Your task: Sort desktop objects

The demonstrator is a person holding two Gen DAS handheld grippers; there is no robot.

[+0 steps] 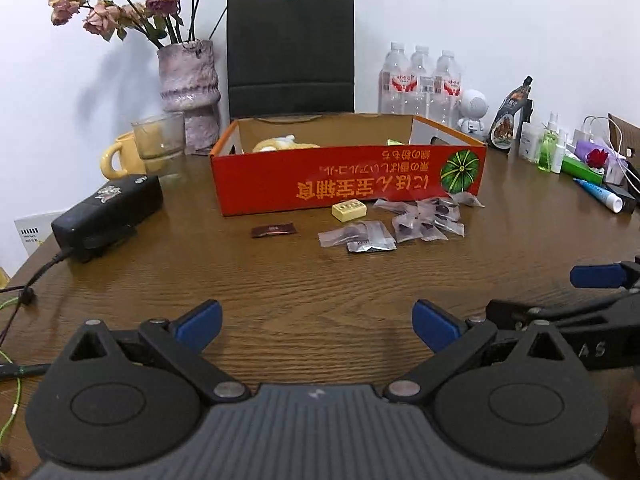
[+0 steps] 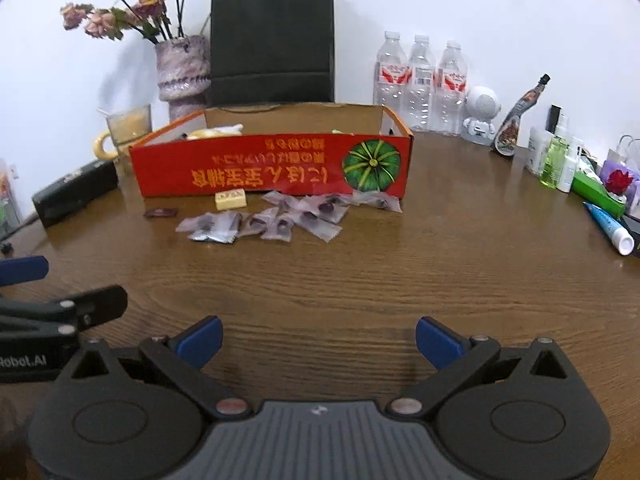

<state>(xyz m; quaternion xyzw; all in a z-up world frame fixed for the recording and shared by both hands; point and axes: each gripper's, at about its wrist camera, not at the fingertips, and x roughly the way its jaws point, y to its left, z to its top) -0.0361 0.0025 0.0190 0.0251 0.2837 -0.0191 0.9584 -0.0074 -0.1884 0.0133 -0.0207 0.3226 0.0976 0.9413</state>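
Observation:
A red cardboard box [image 1: 348, 180] [image 2: 272, 170] stands open on the wooden table, with a yellow item inside at its left. In front of it lie several clear snack packets [image 1: 420, 222] [image 2: 288, 216], a small yellow block [image 1: 349, 210] [image 2: 230, 199], a dark brown sachet [image 1: 273, 231] [image 2: 161, 212] and a silver packet [image 1: 370, 245] [image 2: 212, 236]. My left gripper [image 1: 318, 326] is open and empty, well short of them. My right gripper [image 2: 318, 340] is open and empty too, beside the left one.
At the back stand a vase of dried roses [image 1: 190, 92], a black paper bag [image 1: 291, 52], a glass [image 1: 159, 140], a yellow mug [image 1: 120, 158] and three water bottles [image 1: 420, 80]. A black device [image 1: 108, 212] lies left. Toiletries and tubes [image 2: 580, 184] crowd the right edge.

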